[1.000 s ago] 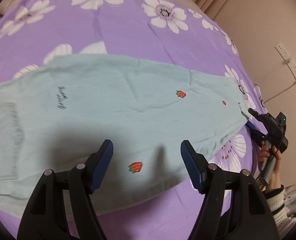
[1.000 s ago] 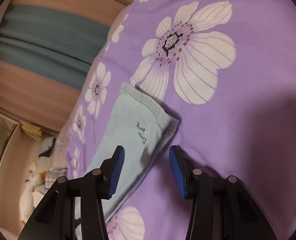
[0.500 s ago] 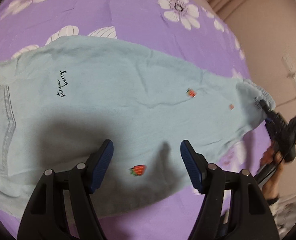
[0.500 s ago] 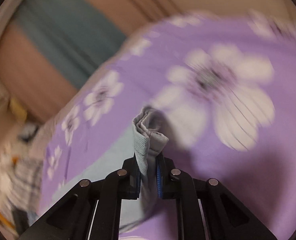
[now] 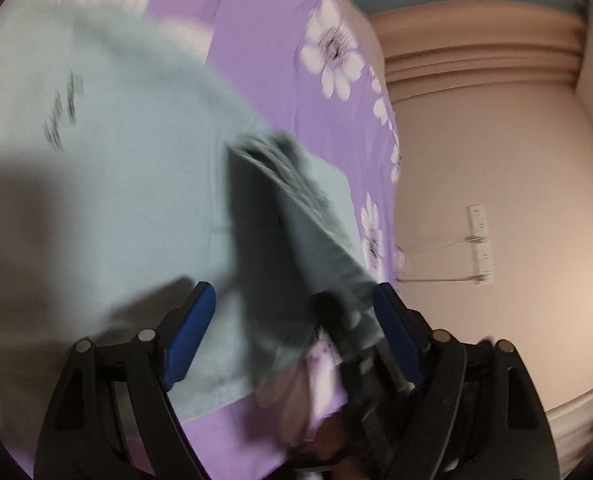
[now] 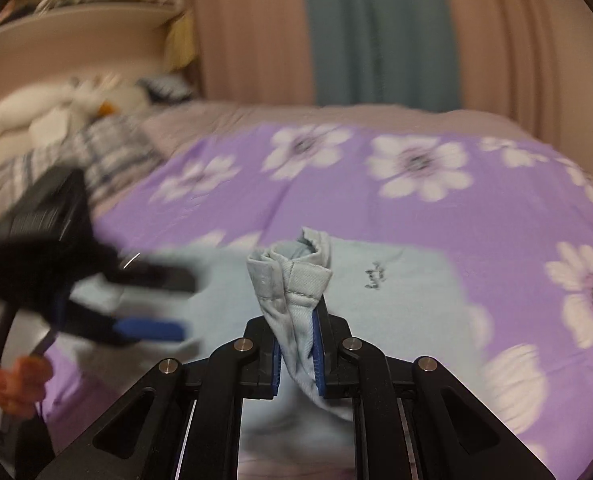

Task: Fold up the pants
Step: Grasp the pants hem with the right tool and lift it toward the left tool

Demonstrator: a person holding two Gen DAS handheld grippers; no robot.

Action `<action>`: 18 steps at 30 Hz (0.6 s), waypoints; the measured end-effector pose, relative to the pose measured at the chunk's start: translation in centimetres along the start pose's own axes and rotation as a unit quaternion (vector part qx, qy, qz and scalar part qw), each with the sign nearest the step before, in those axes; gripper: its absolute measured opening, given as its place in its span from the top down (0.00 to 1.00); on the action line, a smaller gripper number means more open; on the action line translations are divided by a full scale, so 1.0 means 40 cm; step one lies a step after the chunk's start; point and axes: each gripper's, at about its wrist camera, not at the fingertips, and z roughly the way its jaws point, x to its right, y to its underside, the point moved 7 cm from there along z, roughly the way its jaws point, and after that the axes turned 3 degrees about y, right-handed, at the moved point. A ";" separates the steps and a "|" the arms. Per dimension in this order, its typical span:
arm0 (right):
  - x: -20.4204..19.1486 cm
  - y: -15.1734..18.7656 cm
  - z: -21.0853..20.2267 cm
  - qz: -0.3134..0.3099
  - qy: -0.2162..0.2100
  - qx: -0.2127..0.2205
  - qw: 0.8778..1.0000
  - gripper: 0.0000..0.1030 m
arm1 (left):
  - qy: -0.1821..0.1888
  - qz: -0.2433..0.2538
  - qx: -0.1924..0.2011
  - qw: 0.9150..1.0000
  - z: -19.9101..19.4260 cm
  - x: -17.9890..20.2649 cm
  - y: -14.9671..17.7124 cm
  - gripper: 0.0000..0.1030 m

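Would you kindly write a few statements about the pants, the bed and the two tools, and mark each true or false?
1. The right tool is clamped on a bunched hem of the pants. True.
2. The left tool is shut on the pants. False: its jaws stand open, having just widened, pressing on nothing.
3. The bedspread is plain green. False: it is purple with white flowers.
4. The pants are light blue. True.
5. The curtain includes a teal panel. True.
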 end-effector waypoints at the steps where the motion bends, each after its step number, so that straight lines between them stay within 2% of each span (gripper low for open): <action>1: -0.021 0.013 0.011 -0.011 -0.003 -0.006 1.000 0.87 | 0.006 -0.015 -0.003 1.000 0.008 -0.011 -0.001 0.19; 5: -0.058 0.033 0.018 -0.037 -0.012 -0.017 0.999 0.86 | 0.024 -0.030 0.014 0.999 0.004 -0.004 -0.029 0.23; 7: -0.073 0.031 0.015 -0.050 -0.013 -0.017 0.998 0.87 | 0.023 -0.022 0.022 0.999 -0.004 0.006 -0.045 0.42; 8: -0.079 0.028 0.014 -0.057 -0.016 -0.017 0.998 0.87 | 0.017 -0.018 0.025 0.999 -0.009 0.009 -0.052 0.60; 9: -0.088 0.028 0.012 -0.061 -0.019 -0.016 0.998 0.87 | 0.010 -0.011 0.030 0.999 -0.018 0.011 -0.058 0.73; 14: -0.147 0.014 0.020 -0.090 -0.028 -0.008 0.996 0.87 | -0.021 0.023 0.071 0.997 -0.101 -0.005 -0.085 0.84; 18: -0.209 0.015 0.049 -0.117 -0.038 -0.009 0.992 0.87 | -0.069 0.050 0.103 0.991 -0.170 -0.041 -0.096 0.83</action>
